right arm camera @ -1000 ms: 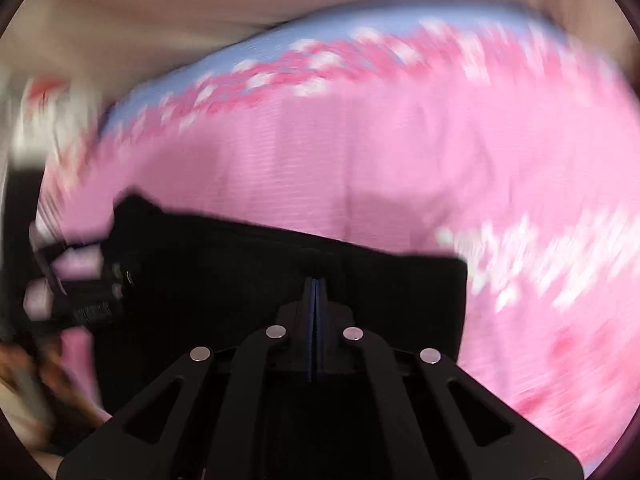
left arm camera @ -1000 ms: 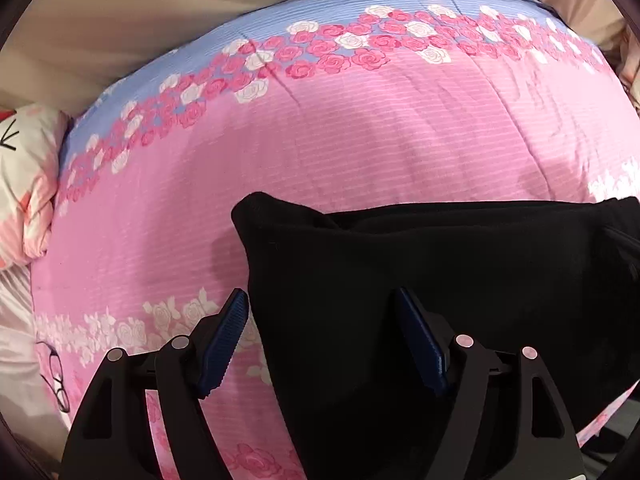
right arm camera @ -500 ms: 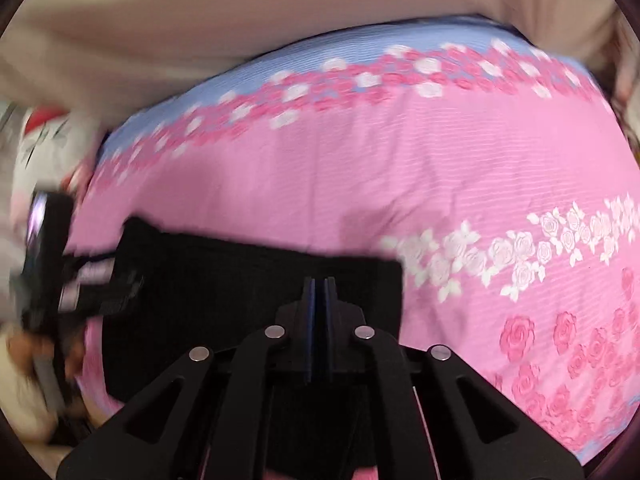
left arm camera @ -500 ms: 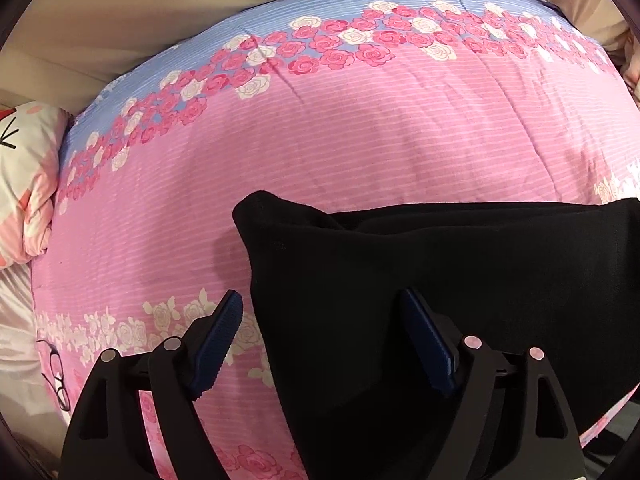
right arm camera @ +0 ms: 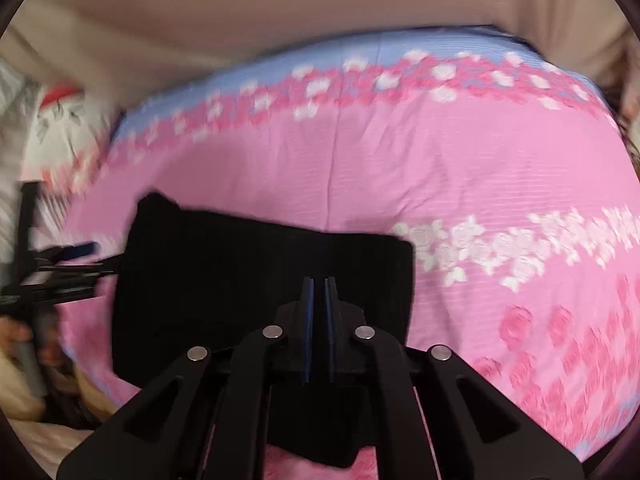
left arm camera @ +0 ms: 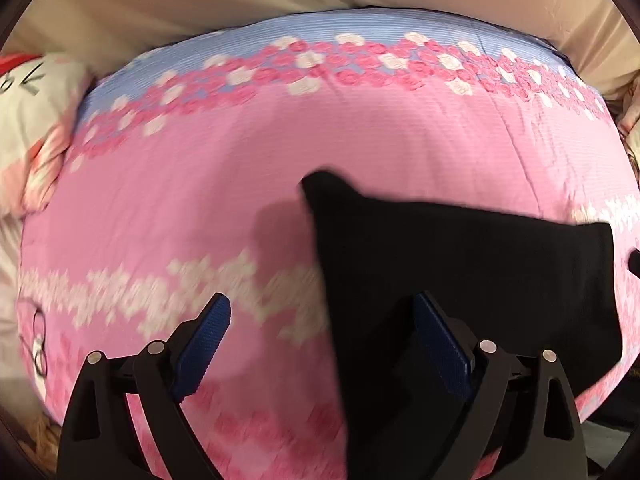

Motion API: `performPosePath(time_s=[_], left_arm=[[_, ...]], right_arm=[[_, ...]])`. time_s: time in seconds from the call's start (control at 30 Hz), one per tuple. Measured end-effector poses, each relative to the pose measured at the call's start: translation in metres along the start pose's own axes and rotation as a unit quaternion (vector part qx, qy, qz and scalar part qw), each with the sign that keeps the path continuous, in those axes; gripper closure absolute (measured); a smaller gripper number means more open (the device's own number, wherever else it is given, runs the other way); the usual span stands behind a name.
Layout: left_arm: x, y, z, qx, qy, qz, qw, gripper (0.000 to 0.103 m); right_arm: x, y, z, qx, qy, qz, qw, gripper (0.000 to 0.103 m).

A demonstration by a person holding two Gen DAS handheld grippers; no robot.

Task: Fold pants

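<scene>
Compared with half a second ago, we see the black pants (left arm camera: pixel 460 280) shifted to the right in the left wrist view, and in the right wrist view their right edge now lies further right. They lie folded into a flat rectangle on the pink flowered bed cover (left arm camera: pixel 240 184).

The left gripper (left arm camera: pixel 320 336) hangs over the left edge of the pants: its right finger is above the cloth, its left finger above the cover. It is wide open and holds nothing.

The right gripper (right arm camera: pixel 319 320) is over the near right part of the pants. Its blue pads (right arm camera: pixel 307 320) stand almost together with a narrow gap; whether cloth is pinched between them, we cannot tell.
</scene>
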State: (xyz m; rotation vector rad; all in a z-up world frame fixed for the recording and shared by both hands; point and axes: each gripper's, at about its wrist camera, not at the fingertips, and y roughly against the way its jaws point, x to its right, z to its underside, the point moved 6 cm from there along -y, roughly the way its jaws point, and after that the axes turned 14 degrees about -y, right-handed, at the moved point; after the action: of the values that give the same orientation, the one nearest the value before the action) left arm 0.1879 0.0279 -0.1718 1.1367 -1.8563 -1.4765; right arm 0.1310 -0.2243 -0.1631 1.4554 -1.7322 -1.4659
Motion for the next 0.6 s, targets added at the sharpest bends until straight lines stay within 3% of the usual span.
performPosePath(time_s=[0.03, 0.07, 0.13, 0.17, 0.23, 0.33, 0.43, 0.5, 0.53, 0.6], left_arm=[[-0.001, 0.000, 0.009, -0.005, 0.001, -0.004, 1.0000, 0.012], [-0.002, -0.001, 0.020, -0.010, 0.003, -0.005, 0.9999, 0.011], [-0.001, -0.006, 0.034, -0.012, 0.013, 0.012, 0.9998, 0.010], [-0.002, -0.007, 0.038, -0.012, 0.019, 0.011, 0.9997, 0.010], [-0.004, -0.006, 0.040, -0.006, 0.031, 0.008, 0.9995, 0.010], [-0.005, 0.003, 0.042, -0.001, 0.044, 0.015, 0.9989, 0.010], [-0.001, 0.017, 0.051, 0.006, 0.047, 0.030, 0.9984, 0.010], [0.007, 0.018, 0.062, -0.007, 0.034, 0.037, 0.9987, 0.010], [0.011, 0.015, 0.067, -0.015, 0.026, 0.037, 0.9989, 0.010], [0.017, 0.003, 0.079, -0.036, 0.013, 0.022, 0.9990, 0.010]], right_arm=[[0.013, -0.020, 0.003, -0.019, -0.008, 0.024, 0.999, 0.103], [0.031, -0.035, 0.004, -0.029, -0.043, 0.010, 0.999, 0.103], [0.039, -0.025, -0.004, -0.027, -0.094, -0.017, 0.995, 0.103], [0.030, -0.011, -0.011, -0.013, -0.087, -0.003, 0.996, 0.096], [-0.004, 0.006, -0.019, -0.004, -0.038, -0.028, 0.999, 0.096], [-0.086, 0.002, -0.022, -0.036, 0.064, -0.080, 0.994, 0.096], [-0.161, -0.033, -0.019, -0.077, 0.137, -0.117, 0.981, 0.095], [-0.198, -0.064, -0.007, -0.129, 0.169, -0.141, 0.967, 0.096], [-0.213, -0.087, -0.002, -0.148, 0.190, -0.127, 0.962, 0.099], [-0.217, -0.123, -0.009, -0.129, 0.213, -0.071, 0.966, 0.103]])
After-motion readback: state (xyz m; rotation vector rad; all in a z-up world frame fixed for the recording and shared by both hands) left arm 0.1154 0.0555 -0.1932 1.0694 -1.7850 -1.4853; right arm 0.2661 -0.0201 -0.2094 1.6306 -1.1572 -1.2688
